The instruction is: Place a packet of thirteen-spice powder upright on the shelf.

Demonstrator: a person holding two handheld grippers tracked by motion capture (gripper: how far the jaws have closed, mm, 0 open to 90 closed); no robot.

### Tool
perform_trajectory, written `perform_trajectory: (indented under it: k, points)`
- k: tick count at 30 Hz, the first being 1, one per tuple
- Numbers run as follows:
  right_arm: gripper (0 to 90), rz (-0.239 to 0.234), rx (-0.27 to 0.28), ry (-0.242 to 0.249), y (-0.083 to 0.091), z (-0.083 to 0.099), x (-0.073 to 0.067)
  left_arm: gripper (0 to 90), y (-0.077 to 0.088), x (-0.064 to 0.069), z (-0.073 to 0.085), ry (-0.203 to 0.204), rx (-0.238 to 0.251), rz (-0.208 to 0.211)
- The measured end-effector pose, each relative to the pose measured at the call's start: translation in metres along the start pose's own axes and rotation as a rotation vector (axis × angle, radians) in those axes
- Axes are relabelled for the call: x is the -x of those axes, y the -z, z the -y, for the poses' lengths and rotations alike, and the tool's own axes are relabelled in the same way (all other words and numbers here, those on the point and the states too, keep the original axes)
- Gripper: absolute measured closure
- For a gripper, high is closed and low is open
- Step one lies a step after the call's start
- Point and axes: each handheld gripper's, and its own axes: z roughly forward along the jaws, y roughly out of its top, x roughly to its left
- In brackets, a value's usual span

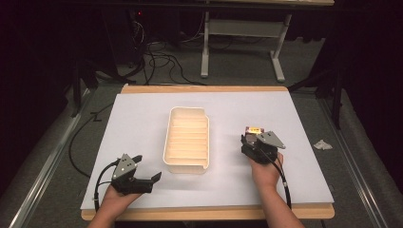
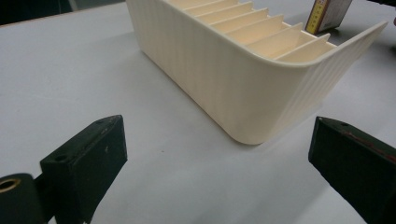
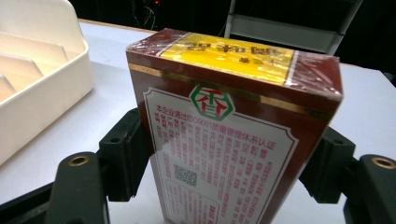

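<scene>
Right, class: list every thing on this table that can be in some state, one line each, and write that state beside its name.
Cream tray: upright on the white sheet, its slots hold nothing.
Red and yellow box: standing upright, wrapped in clear film, held to the right of the tray.
Right gripper: shut on the box, fingers pressed to its two sides.
Left gripper: open, nothing between its fingers, pointing at the tray's near corner.

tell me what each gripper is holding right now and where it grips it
The right gripper clamps the red and yellow box by its two narrow sides, low down. The left gripper is open and holds nothing.
</scene>
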Motion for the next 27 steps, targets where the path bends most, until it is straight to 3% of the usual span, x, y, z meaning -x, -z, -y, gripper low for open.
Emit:
perform_trajectory:
  k: [14, 20, 27]
  points:
    - [28.1, -0.010, 0.006, -0.009, 0.003, 0.003, 0.003, 5.2, -0.001, 0.000, 0.001, 0.002, -0.002, 0.001]
    - [25.8, -0.036, 0.005, -0.008, 0.004, 0.005, 0.007, 5.4, -0.003, 0.001, 0.001, -0.005, -0.009, 0.004]
    - [18.9, -0.099, 0.004, -0.002, 0.006, 0.005, 0.015, 5.5, -0.004, 0.001, 0.001, -0.010, -0.012, 0.006]
